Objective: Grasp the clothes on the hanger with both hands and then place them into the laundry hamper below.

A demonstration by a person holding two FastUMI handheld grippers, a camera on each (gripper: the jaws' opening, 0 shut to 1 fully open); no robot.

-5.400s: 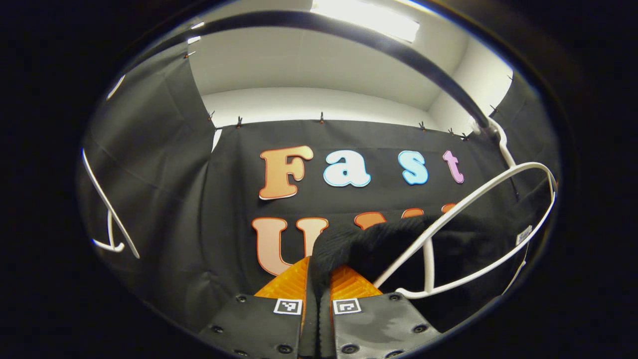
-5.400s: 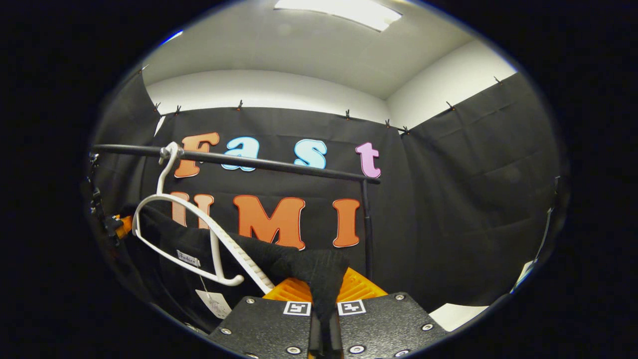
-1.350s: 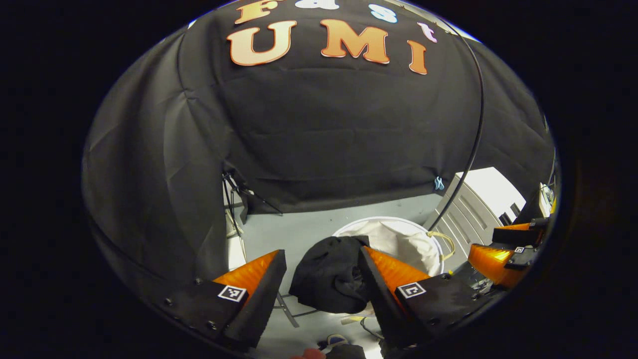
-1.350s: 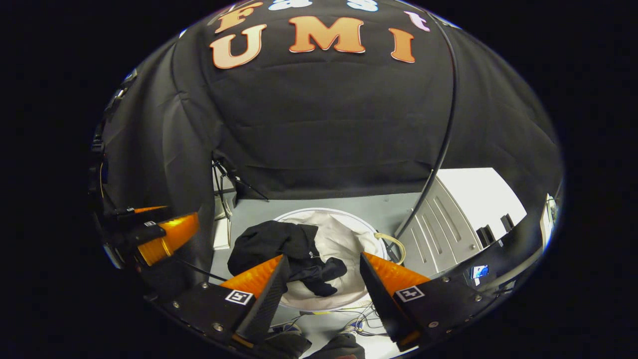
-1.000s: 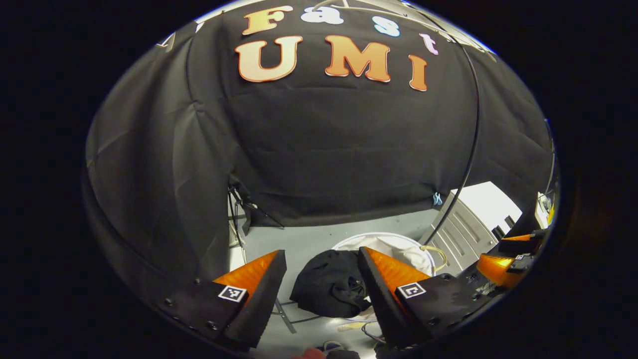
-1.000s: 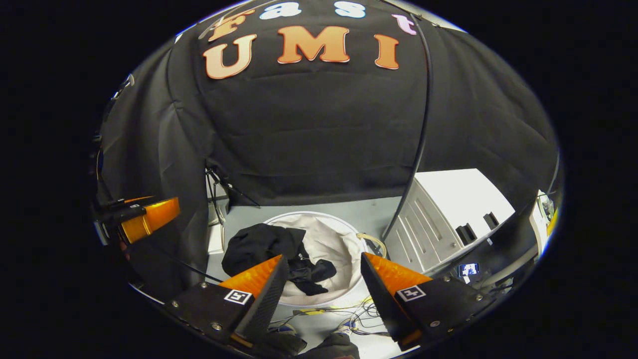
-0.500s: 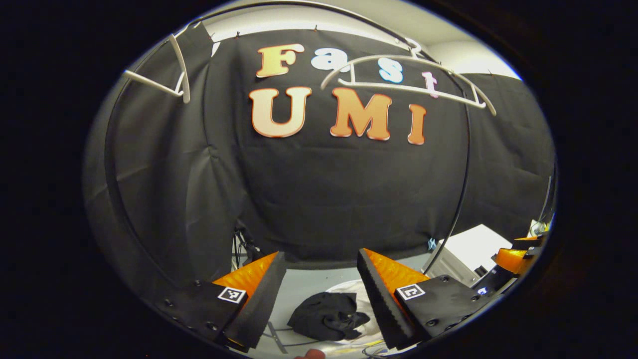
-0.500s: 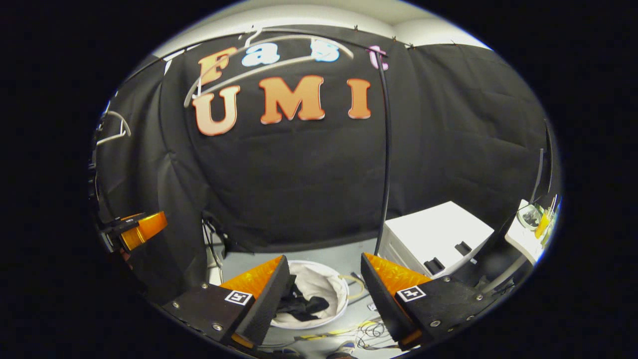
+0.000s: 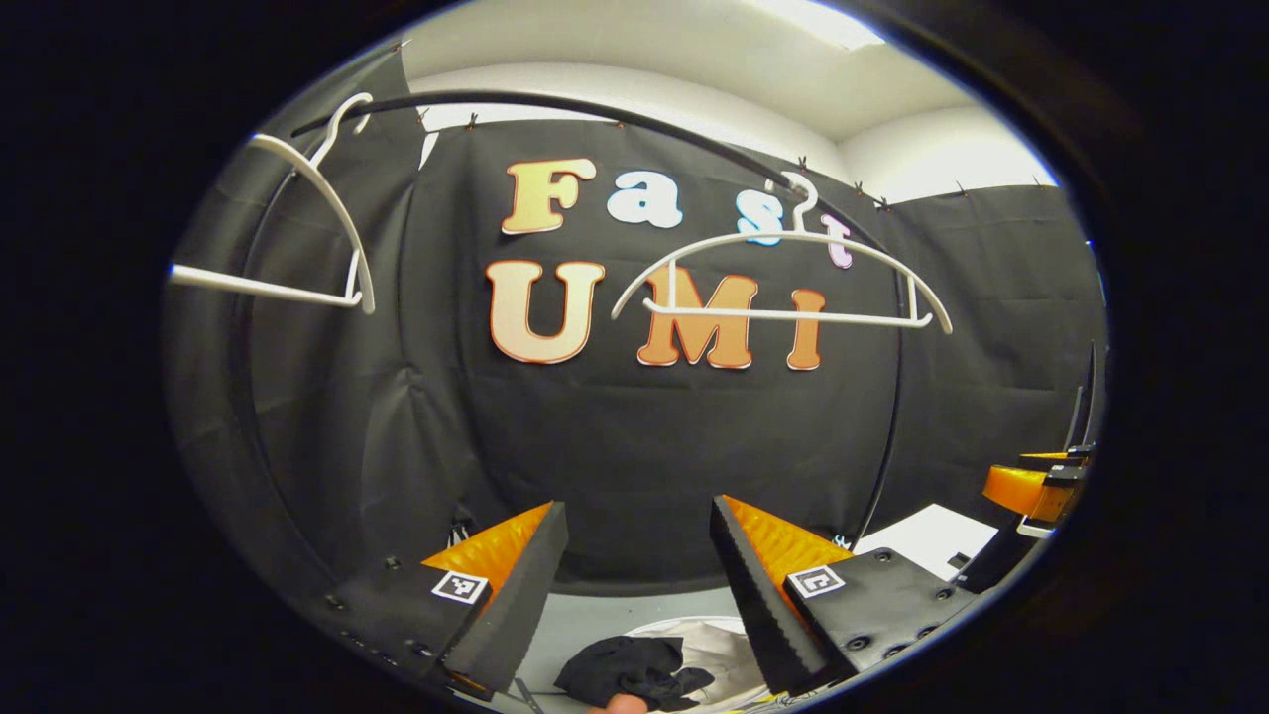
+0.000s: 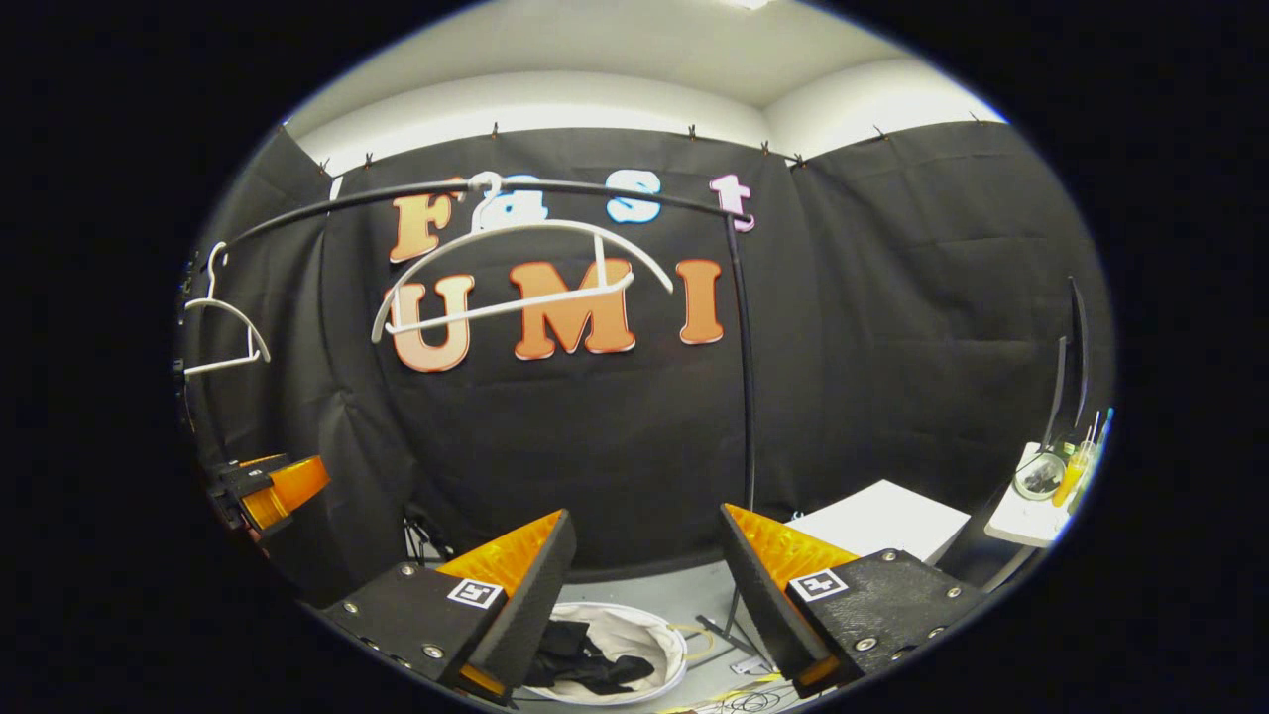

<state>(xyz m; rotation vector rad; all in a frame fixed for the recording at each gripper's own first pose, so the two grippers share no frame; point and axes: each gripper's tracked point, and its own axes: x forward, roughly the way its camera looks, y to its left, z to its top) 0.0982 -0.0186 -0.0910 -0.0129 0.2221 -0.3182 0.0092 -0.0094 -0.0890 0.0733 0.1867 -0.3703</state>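
Note:
The black garment (image 9: 630,669) lies crumpled in the white laundry hamper (image 9: 734,645) on the floor, low in the left gripper view. In the right gripper view the garment (image 10: 580,664) rests inside the hamper (image 10: 649,635) too. A bare white hanger (image 9: 783,288) hangs on the black rail (image 9: 555,104); it is also in the right gripper view as the hanger (image 10: 520,273). My left gripper (image 9: 634,565) is open and holds nothing, well above the hamper. My right gripper (image 10: 644,575) is open and holds nothing as well. The left gripper's orange fingers (image 10: 273,486) appear at the left edge of the right gripper view.
A second bare white hanger (image 9: 297,238) hangs at the rail's left end. A white cabinet (image 10: 877,521) stands right of the rail's upright post (image 10: 746,397). Cables (image 10: 714,635) lie on the grey floor by the hamper. A small table with a glass (image 10: 1041,486) is at far right.
Both grippers, shut on the garment on the hanger 5.4 s ago, stood open over the hamper with it inside. Over the last second both have risen and tilted up, bringing rail and hangers into view.

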